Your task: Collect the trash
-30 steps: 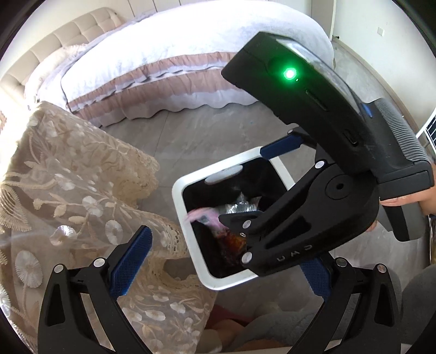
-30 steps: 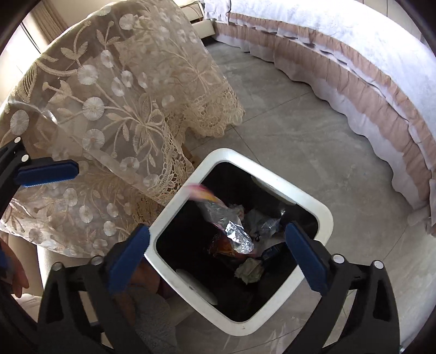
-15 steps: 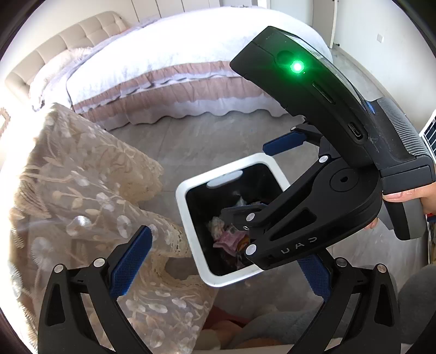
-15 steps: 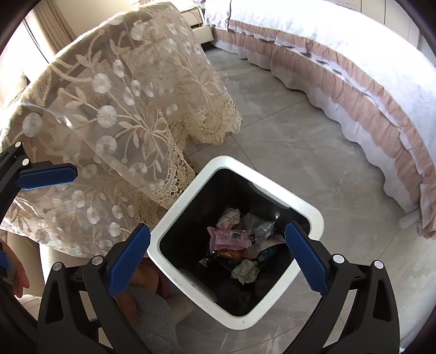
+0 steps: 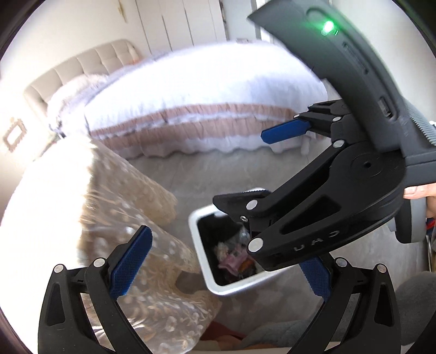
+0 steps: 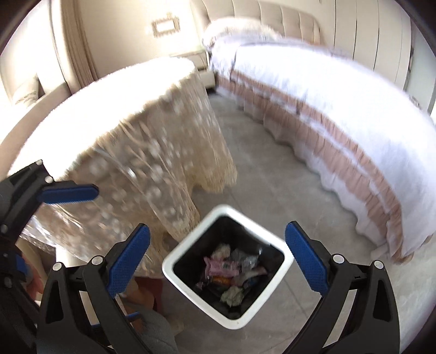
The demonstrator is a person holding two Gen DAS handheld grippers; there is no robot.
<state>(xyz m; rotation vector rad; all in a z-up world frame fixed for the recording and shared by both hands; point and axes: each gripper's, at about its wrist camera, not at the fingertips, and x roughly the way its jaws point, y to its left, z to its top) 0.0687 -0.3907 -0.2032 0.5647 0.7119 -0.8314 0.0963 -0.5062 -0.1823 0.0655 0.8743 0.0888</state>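
- Your right gripper (image 6: 216, 261) is spread wide and holds nothing. Its blue pads (image 6: 128, 261) sit on either side of the bin as you look down.
- Your left gripper (image 5: 218, 258) is spread wide too, with nothing between its pads (image 5: 130, 261).
- From the left camera, your right gripper (image 5: 275, 168) hangs above the bin and hides part of it. A green light (image 5: 328, 26) glows on its top.
- Your fingers (image 5: 419, 190) show at the back of that gripper.
- From the right camera, your left gripper shows at the far left edge, with one blue pad (image 6: 68, 194) pointing sideways in front of the cloth.
- The bin (image 6: 174, 275) is white outside and black inside. It stands on the floor, below both grippers.
- The trash (image 6: 231, 268) lies at the bottom of the bin. You can see a pink wrapper (image 6: 219, 266), a crumpled white wad (image 6: 231, 294) and some shiny bits. The rest is too small to tell.
- Just left of the bin hangs a lace cloth (image 6: 152, 152) over a table. Its edge comes down close to the bin's rim. It looks blurry.
- Right of the bin, well apart, is a bed (image 6: 327, 103) with a white cover and pink frills.
- The floor (image 6: 261, 174) around the bin is gray tile.
- Behind the bed is a padded headboard (image 6: 272, 16).
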